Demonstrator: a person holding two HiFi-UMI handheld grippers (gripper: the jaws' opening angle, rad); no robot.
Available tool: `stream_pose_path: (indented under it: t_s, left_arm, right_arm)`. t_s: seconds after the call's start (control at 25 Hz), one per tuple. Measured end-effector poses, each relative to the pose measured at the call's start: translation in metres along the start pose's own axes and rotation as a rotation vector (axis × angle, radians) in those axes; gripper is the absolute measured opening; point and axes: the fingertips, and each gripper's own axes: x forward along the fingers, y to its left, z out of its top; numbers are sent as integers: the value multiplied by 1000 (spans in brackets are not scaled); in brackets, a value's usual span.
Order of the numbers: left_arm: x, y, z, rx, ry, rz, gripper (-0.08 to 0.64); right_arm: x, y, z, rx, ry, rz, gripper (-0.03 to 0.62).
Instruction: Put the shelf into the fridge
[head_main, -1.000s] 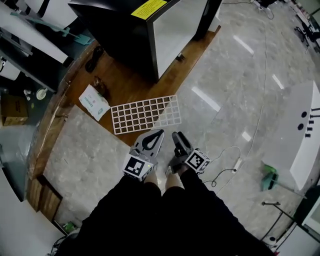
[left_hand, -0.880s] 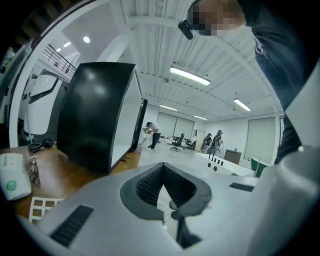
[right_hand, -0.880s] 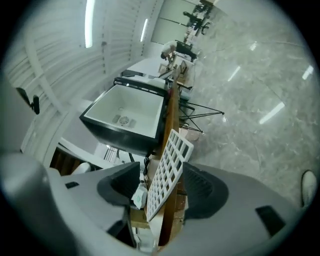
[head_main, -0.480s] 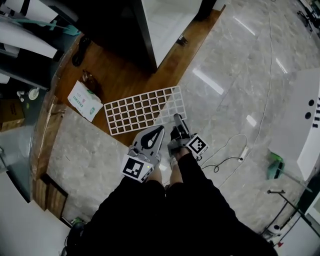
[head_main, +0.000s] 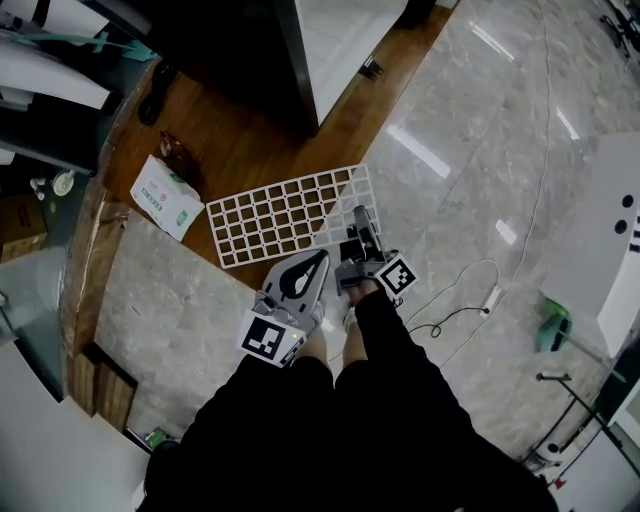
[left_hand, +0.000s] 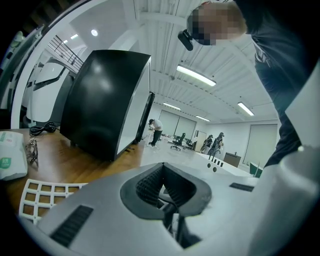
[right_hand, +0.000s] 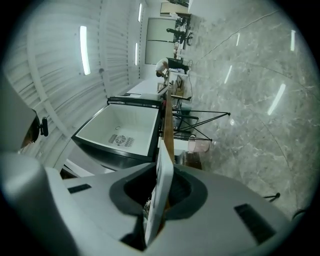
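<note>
The marble floor (head_main: 480, 130) fills most of the head view, and the fridge (head_main: 340, 50) stands at 12 o'clock on a wooden platform (head_main: 240, 150). Its white inside faces toward 3 o'clock, open to take a load.

The shelf (head_main: 285, 215), a white grid, lies flat below the fridge. Half of it is on the wood and half on the marble, so its 4 o'clock corner hangs past the platform edge. That looks like the easiest place to get jaws around it.

The right gripper (head_main: 360, 215) has come in at that corner, rolled on its side so its jaws straddle the flat panel. They have just been closing and now clamp the shelf's edge, which shows edge-on between the pads in the right gripper view.

The left gripper (head_main: 320, 258) waits just short of the shelf's near edge, at about 6 o'clock, with its jaws together on nothing. It probably stands by to steady the lift.

A small packet (head_main: 160, 197) lies at the shelf's 9 o'clock, clear of the path to the fridge.
</note>
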Motion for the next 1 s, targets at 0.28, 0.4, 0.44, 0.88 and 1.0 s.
stream_pose_path:
  t_s: [0.28,0.4,0.44,0.88,1.0]
  left_arm:
    - [-8,3,-2,-11,2,15,6]
    - [-15,2,-2,-13,6,19,6]
    - [-17,2,-3,-15,7,21,6]
    - [-59,-1,0,-126,-5,77,6]
    - [-80,5,8,-250,-55,126,6]
  right_arm:
    - [-1,-1,1,160,-44,37,32]
    - [-2,7,1,219,-66,71,32]
    - [-3,10,2,233,-71,81,32]
    - [-18,57,25,319,-136,163,38]
    - [-26,84,35,329,-133,179,38]
